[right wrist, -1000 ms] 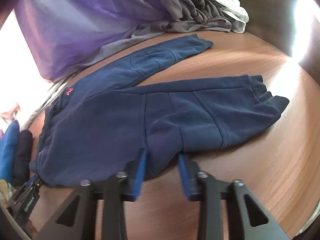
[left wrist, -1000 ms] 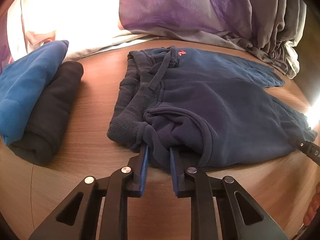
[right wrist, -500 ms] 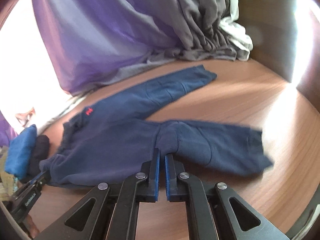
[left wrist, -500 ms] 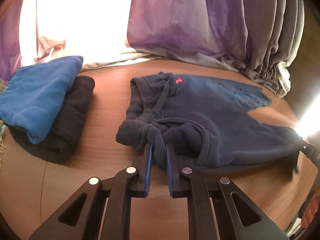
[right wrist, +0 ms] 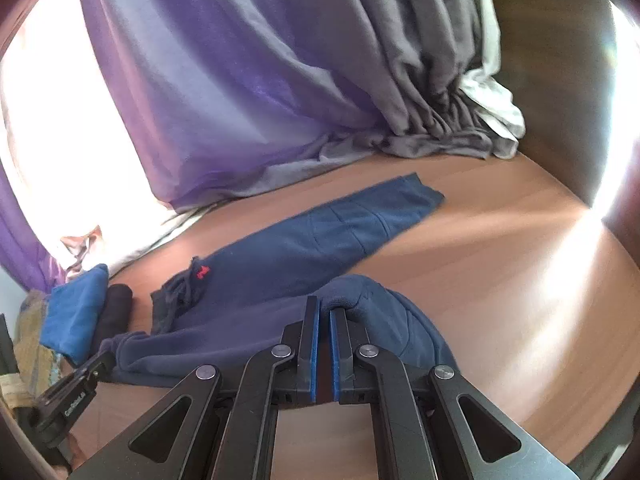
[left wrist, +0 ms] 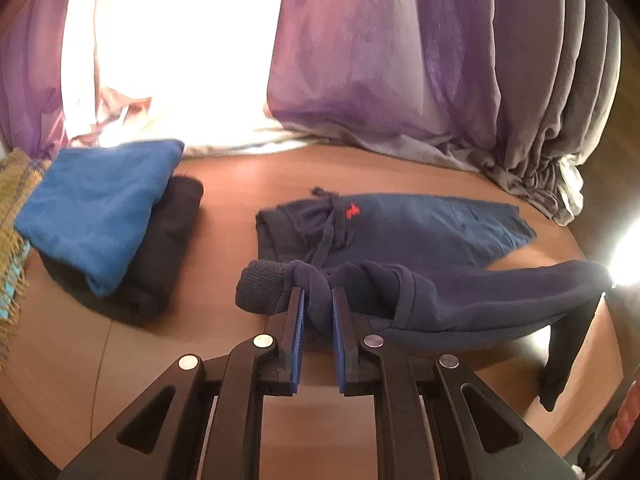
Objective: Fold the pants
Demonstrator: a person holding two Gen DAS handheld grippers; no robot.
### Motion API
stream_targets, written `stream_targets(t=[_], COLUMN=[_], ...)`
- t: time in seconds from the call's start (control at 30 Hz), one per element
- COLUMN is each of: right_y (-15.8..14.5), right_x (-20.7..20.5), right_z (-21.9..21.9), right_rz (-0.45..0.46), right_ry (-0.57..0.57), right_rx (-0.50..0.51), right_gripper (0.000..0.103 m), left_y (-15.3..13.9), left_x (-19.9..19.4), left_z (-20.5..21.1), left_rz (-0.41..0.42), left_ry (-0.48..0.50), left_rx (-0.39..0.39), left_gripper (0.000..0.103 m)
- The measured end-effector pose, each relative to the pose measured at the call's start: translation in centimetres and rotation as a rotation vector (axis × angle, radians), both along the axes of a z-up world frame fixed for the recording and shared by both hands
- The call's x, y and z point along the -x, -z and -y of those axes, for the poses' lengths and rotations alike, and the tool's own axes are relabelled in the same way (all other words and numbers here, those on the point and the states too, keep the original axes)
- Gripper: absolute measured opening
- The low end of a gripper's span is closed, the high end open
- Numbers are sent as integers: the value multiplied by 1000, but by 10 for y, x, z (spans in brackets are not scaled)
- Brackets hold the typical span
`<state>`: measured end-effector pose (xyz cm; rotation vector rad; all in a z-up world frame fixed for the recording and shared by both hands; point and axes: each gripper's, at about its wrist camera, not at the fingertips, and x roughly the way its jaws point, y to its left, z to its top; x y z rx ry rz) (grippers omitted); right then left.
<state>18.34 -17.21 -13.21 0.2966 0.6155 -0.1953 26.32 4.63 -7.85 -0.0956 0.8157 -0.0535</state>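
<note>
The left tool (left wrist: 318, 300) is clamped on a bunched fold at the waistband end of the navy pants (left wrist: 420, 224), and the right tool (right wrist: 324, 312) pinches the fabric of one leg. That leg hangs raised off the wooden surface (right wrist: 500, 248) between them, its cuff drooping out of clear sight. The other leg lies flat toward the far edge, near the purple curtain (right wrist: 240, 92). At the left edge, a folded blue garment (left wrist: 96, 208) partly covers a dark one (left wrist: 160, 252).
</note>
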Motion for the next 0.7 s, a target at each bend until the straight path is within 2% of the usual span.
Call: stream_targets(t=[0.23, 0.33, 0.6, 0.7], right_y=[-19, -22, -13, -7], right_x=[-46, -73, -129, -147], right_z=[5, 10, 26, 32], right_rz=[10, -19, -62, -50], right_ry=[-85, -112, -164, -178], right_rx=[43, 51, 41, 22], right_gripper=[5, 5, 5, 5], left_y=[-8, -9, 0, 6], left_x=[-34, -49, -83, -101], left_z=[3, 5, 5, 7], left_rz=[2, 0, -12, -34], left_ry=[-39, -47, -90, -99], left_rx=[37, 19, 5, -8], left_gripper=[14, 14, 14, 14])
